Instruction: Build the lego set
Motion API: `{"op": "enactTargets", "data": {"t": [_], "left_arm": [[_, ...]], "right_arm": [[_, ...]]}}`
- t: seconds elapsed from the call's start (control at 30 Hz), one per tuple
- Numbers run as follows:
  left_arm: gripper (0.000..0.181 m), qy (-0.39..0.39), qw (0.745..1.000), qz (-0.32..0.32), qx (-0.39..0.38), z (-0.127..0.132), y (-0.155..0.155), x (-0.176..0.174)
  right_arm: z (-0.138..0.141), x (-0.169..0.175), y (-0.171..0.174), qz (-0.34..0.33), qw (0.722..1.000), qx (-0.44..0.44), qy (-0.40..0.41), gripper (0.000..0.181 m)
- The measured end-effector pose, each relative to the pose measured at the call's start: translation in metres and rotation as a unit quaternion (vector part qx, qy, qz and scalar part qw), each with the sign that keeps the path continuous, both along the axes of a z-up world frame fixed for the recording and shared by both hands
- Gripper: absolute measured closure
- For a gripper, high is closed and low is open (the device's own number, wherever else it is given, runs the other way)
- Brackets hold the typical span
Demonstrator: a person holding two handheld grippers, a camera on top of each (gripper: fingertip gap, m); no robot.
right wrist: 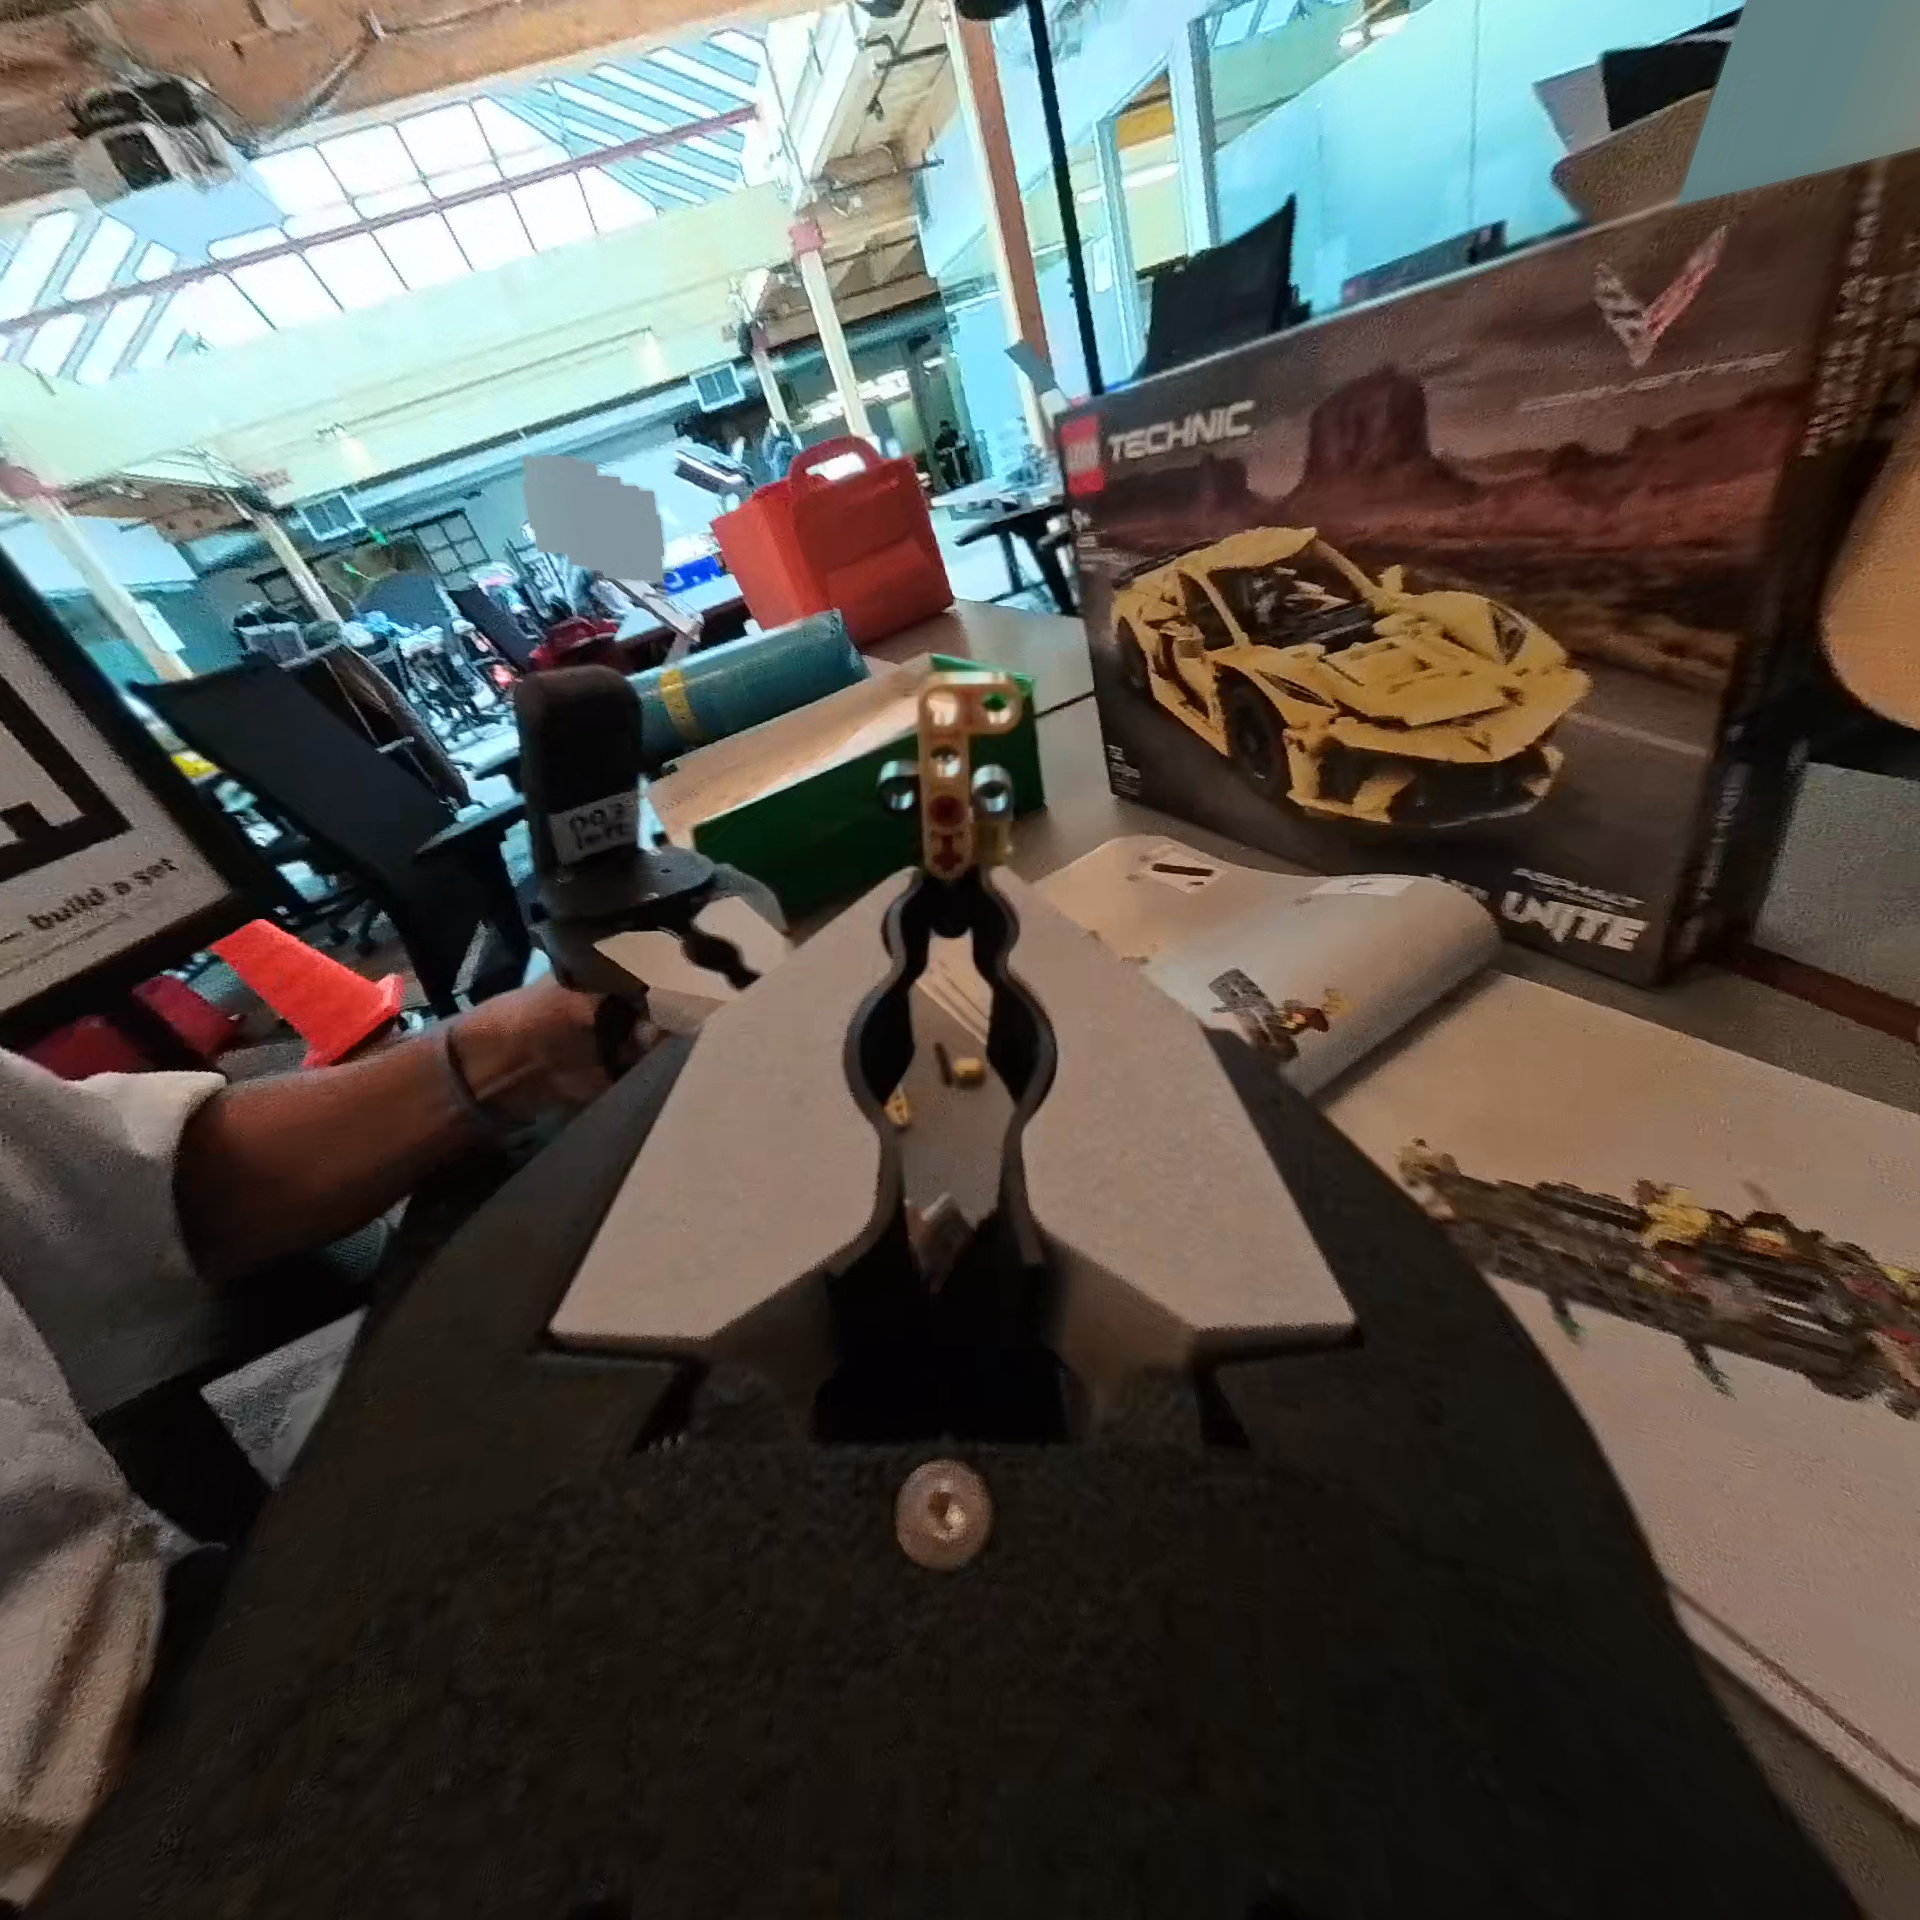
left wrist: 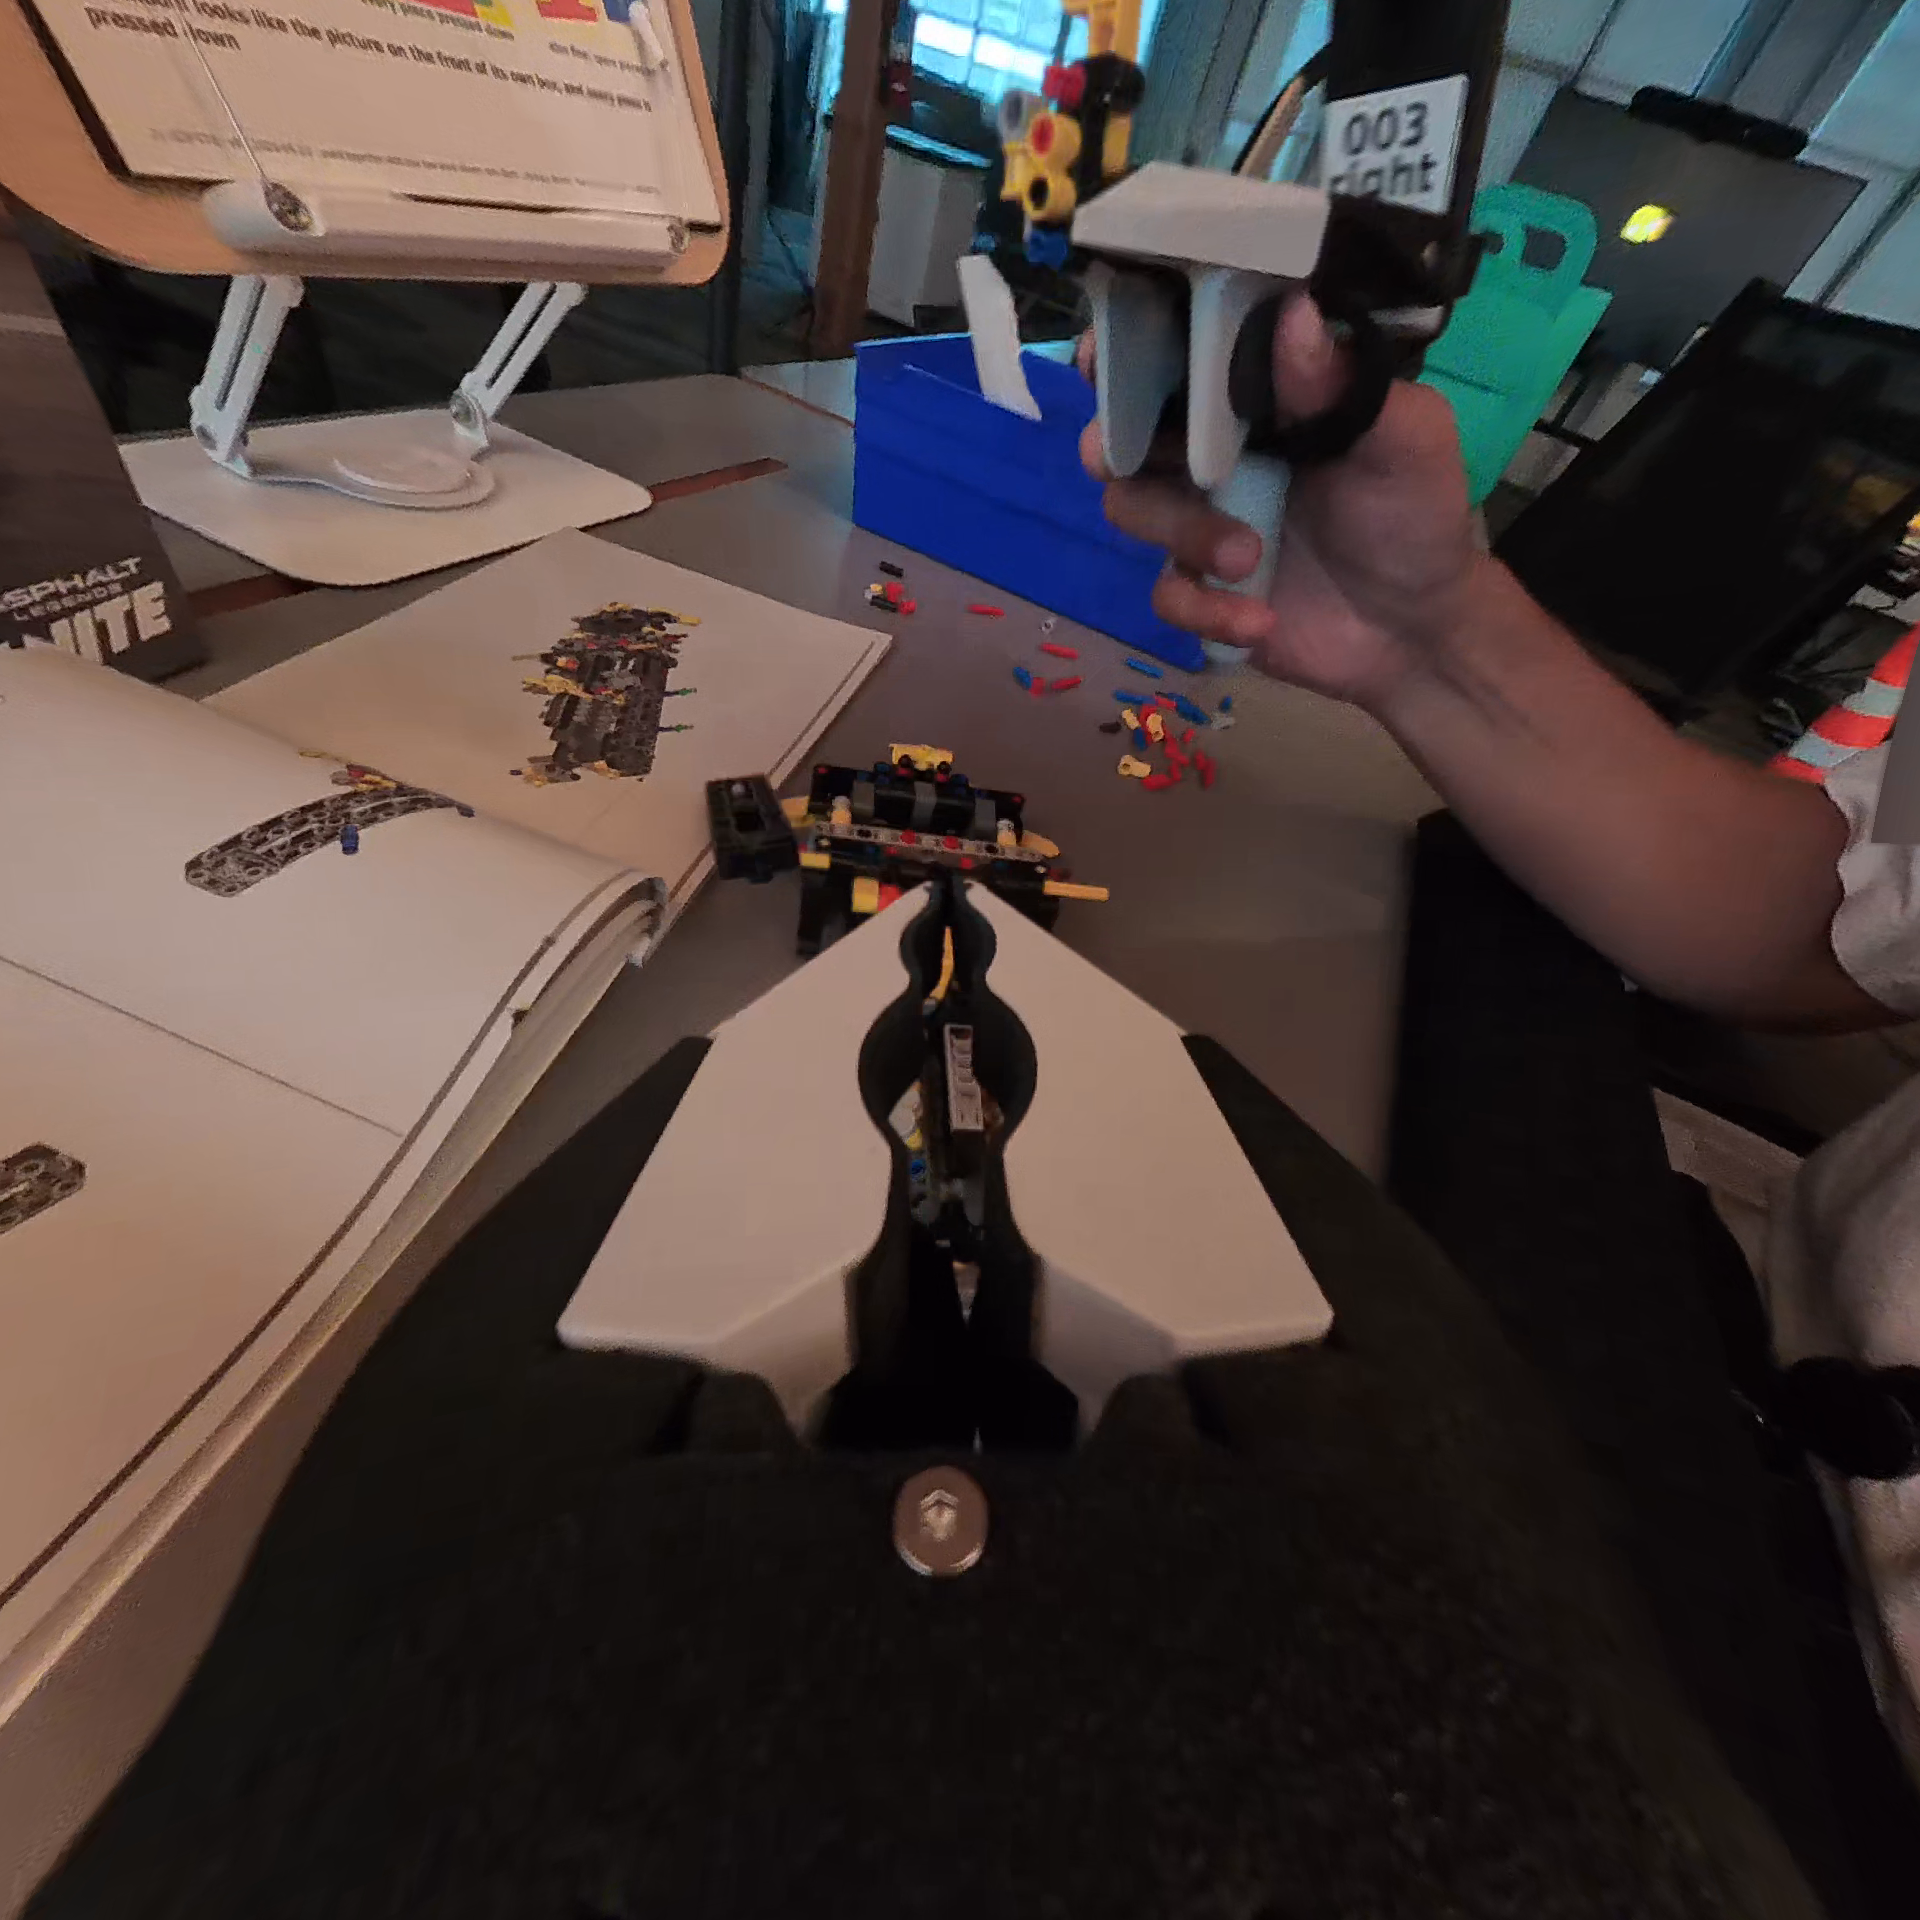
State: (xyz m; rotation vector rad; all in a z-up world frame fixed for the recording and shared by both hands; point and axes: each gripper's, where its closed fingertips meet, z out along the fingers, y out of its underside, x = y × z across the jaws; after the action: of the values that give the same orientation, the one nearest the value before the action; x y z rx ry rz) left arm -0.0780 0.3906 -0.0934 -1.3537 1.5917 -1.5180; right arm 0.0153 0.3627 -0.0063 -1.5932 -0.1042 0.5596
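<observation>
Left gripper (left wrist: 943, 904) jaws closed, tips over the black-and-yellow lego assembly (left wrist: 914, 831) on the grey table (left wrist: 1247, 914); can't tell if it grips it. Right gripper (right wrist: 948, 883) raised, pinched shut on a small yellow lego piece (right wrist: 951, 790). Open instruction booklet (left wrist: 364, 831) left, loose pins (left wrist: 1153, 727) far right beside the blue bin (left wrist: 997, 488).
</observation>
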Motion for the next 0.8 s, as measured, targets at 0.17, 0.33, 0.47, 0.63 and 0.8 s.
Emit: {"op": "enactTargets", "data": {"t": [0.17, 0.33, 0.47, 0.63, 0.8], "left_arm": [[0.172, 0.053, 0.998, 0.005, -0.015, -0.002, 0.003, 0.012], [0.164, 0.144, 0.989, 0.004, 0.035, -0.015, 0.020, 0.039], [0.160, 0.210, 0.971, -0.028, 0.111, -0.034, 0.034, 0.056], [0.160, 0.284, 0.933, -0.079, 0.207, -0.076, 0.033, 0.057], [0.154, 0.288, 0.935, -0.068, 0.197, -0.093, 0.022, 0.067]], "right_arm": [[-0.024, 0.022, -0.019, -0.016, 0.999, -0.019, 0.031, 0.175], [-0.040, 0.040, -0.026, -0.030, 0.997, -0.024, 0.071, 0.175], [-0.042, 0.042, -0.023, -0.031, 0.995, -0.021, 0.091, 0.175], [-0.045, 0.041, -0.022, -0.024, 0.995, -0.023, 0.099, 0.175], [-0.043, 0.039, -0.023, -0.009, 0.993, -0.019, 0.120, 0.175]]}}
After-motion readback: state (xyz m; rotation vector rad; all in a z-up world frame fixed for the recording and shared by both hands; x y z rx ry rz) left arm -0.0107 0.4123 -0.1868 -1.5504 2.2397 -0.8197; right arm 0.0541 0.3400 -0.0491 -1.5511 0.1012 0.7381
